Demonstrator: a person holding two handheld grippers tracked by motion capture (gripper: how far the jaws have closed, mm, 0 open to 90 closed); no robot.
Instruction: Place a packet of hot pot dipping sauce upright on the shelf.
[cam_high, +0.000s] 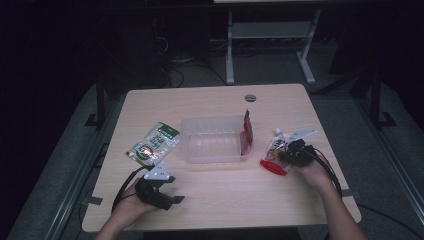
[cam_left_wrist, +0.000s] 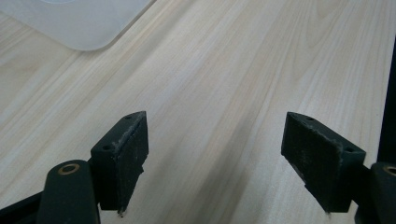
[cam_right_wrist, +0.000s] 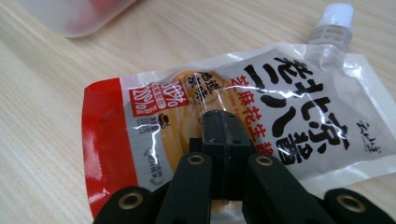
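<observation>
The right gripper (cam_right_wrist: 223, 121) is clenched on the spouted sauce pouch (cam_right_wrist: 261, 98) — right of the clear tub (cam_high: 212, 140). The left gripper (cam_left_wrist: 224, 154) hovers released over the near-left tabletop (cam_left_wrist: 224, 70).

- On the table (cam_high: 220, 195), near its middle: an open container (cam_high: 212, 140).
- Just left of the container, apart from it: a flat packet (cam_high: 153, 143).
- Inside the container, upright against its right wall: another packet (cam_high: 246, 131).
- Right of the container, flat on the table: a spouted pouch (cam_high: 275, 151), cap end toward the far edge.
- At the pouch's near right edge: the right gripper (cam_high: 286, 156), jaws pressed together over the pouch (cam_right_wrist: 224, 135).
- Near the front edge, below the flat packet: the left gripper (cam_high: 170, 195), jaws spread over bare table (cam_left_wrist: 215, 154).
- Behind the container, close to the far edge: a round grommet (cam_high: 250, 97).
</observation>
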